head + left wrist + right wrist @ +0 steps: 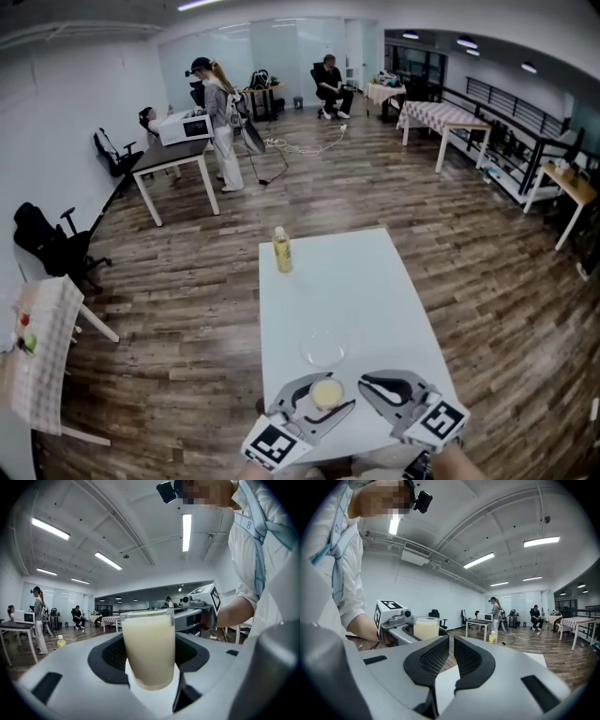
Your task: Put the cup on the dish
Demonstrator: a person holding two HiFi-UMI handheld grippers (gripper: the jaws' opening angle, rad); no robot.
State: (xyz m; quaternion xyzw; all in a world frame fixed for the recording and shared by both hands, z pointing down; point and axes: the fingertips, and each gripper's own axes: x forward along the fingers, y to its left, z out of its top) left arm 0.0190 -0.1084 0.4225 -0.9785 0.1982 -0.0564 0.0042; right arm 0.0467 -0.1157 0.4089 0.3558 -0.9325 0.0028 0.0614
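Note:
A clear cup (326, 393) full of a creamy pale liquid stands upright between the jaws of my left gripper (330, 397), which is shut on it just above the near end of the white table (375, 281). In the left gripper view the cup (149, 644) fills the gap between the black pads. A clear glass dish (307, 349) lies on the table just beyond the cup. My right gripper (367, 382) hovers to the right of the cup, shut with nothing in it; its pads (436, 657) meet in the right gripper view, which also shows the cup (426, 628).
A small yellow bottle (282, 249) stands at the table's far left. Beyond it is wooden floor with other tables, office chairs and several people in the distance. A checked cloth (42, 361) hangs at the left edge.

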